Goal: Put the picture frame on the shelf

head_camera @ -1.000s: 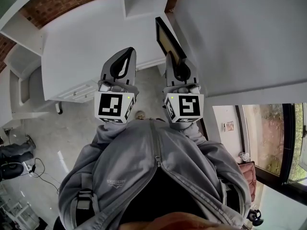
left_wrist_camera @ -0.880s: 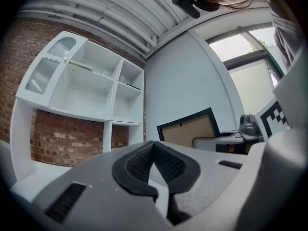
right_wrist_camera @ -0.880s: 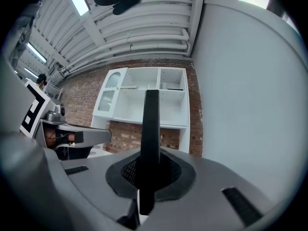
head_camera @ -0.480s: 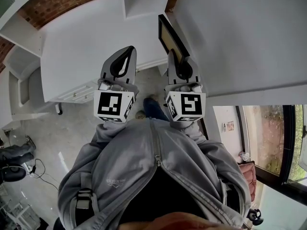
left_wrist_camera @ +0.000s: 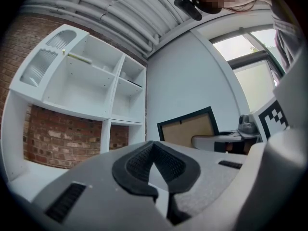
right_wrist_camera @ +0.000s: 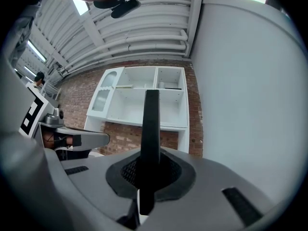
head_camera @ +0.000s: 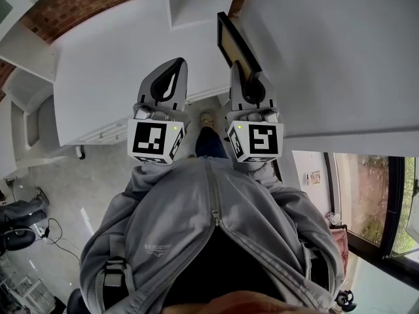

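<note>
A black picture frame (head_camera: 234, 44) with a tan back stands on edge in my right gripper (head_camera: 243, 78), whose jaws are shut on its lower edge. In the right gripper view the picture frame (right_wrist_camera: 151, 129) rises edge-on from between the pads. From the left gripper view its tan back (left_wrist_camera: 188, 128) shows to the right. My left gripper (head_camera: 170, 77) is shut and holds nothing. Both grippers point level toward the white shelf unit (right_wrist_camera: 144, 102) on the brick wall, whose open compartments (left_wrist_camera: 86, 81) look bare.
A white counter (head_camera: 111, 77) runs below the shelf unit, with drawers under it at the left. A large white wall panel (head_camera: 327, 51) stands close on the right. The person's grey jacket fills the lower head view. A window is at the lower right.
Both grippers have moved forward toward the counter and shelf unit, the frame going with the right one. A foot has stepped forward on the floor between them.
</note>
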{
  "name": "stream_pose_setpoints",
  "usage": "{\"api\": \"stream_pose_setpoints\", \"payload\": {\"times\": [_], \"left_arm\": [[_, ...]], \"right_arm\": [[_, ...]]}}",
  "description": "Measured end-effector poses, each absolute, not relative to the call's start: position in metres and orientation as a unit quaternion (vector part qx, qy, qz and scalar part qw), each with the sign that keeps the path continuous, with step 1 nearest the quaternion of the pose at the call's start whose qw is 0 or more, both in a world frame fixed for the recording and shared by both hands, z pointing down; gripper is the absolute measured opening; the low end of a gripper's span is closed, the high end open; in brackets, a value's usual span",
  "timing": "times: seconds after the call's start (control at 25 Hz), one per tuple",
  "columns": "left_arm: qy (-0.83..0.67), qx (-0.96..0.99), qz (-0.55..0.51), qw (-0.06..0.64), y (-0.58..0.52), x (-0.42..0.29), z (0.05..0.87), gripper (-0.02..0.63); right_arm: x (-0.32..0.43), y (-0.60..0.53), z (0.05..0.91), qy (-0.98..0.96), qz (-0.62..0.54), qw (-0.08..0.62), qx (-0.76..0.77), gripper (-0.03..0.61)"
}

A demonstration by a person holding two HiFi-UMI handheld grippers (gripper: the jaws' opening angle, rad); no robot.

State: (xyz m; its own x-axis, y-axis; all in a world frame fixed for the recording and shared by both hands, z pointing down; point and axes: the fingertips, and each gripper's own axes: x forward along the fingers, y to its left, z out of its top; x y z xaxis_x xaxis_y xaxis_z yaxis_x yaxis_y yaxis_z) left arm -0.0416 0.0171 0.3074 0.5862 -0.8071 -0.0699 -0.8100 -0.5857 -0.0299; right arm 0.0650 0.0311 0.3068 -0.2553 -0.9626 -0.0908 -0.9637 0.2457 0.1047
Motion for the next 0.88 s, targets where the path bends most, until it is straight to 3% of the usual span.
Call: {"api": "stream_pose_setpoints", "payload": {"times": [0.88], "left_arm": [[0.505, -0.862, 0.023, 0.030, -0.174, -0.023, 0.297, 0.007]], "right_arm": [[0.081, -0.176, 0.300, 0.822, 0.067, 0.005, -0.566, 0.035]]}}
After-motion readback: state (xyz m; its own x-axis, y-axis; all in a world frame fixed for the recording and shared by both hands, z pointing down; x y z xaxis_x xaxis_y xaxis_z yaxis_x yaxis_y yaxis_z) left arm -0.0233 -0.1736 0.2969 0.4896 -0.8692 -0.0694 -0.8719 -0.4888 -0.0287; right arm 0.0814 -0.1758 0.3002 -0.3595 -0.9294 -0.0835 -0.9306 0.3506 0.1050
